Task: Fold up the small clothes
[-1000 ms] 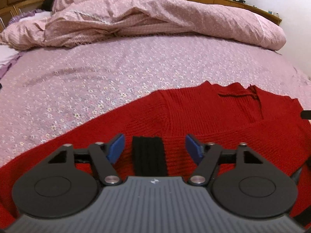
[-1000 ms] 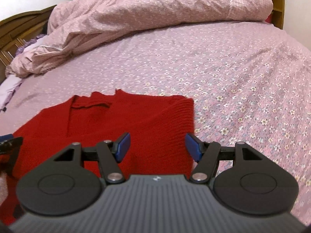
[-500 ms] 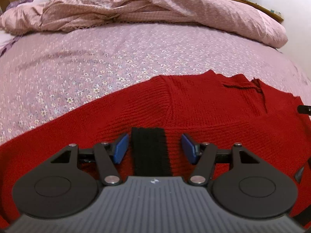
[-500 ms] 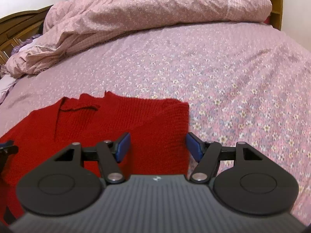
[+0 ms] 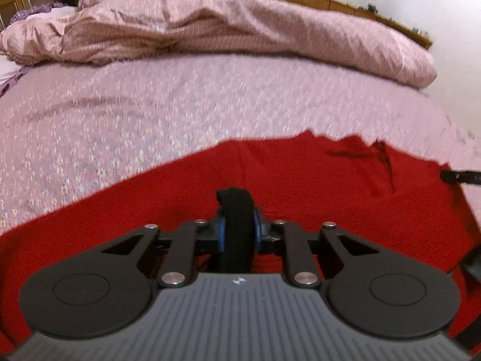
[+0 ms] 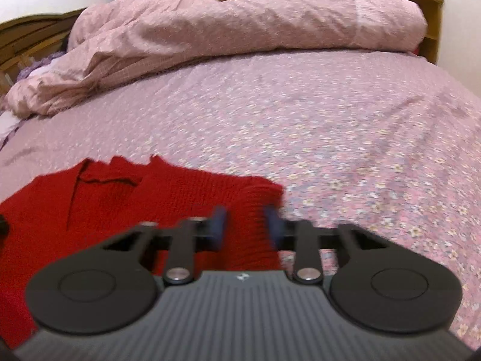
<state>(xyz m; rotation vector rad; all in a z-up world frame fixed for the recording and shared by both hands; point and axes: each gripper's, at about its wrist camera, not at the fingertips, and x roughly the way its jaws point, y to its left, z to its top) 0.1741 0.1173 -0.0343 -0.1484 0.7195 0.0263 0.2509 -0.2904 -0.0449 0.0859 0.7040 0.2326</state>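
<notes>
**Both tools closing on the red sweater at the near edge of the bed**

A red knitted sweater (image 5: 300,186) lies flat on the bed (image 5: 150,114), spread over a pink sheet printed with small flowers. Its neck opening points away from the cameras, toward the far side of the mattress, where a bunched pink duvet (image 5: 240,30) is heaped against a wooden headboard (image 6: 433,15).

The left tool (image 5: 239,231) sits low over the near part of the sweater. Its jaws are closing, and a black ribbed band (image 5: 237,222) — it stands up between the blue pads as a narrow, pinched ridge — is pressed from both sides. Red knit surrounds the band to left and right. At the right edge of this view a dark piece of the other tool pokes in over the sweater's far corner.

The right tool (image 6: 245,225) is at the sweater's right-hand side, where a ribbed red edge runs alongside bare sheet. Its jaws are closing too, with a strip of that red edge between the blue pads; the view is blurred, but the pads appear to be against the fabric. The flowered sheet lies open to the right of the tool — the red knit fills the left.
</notes>
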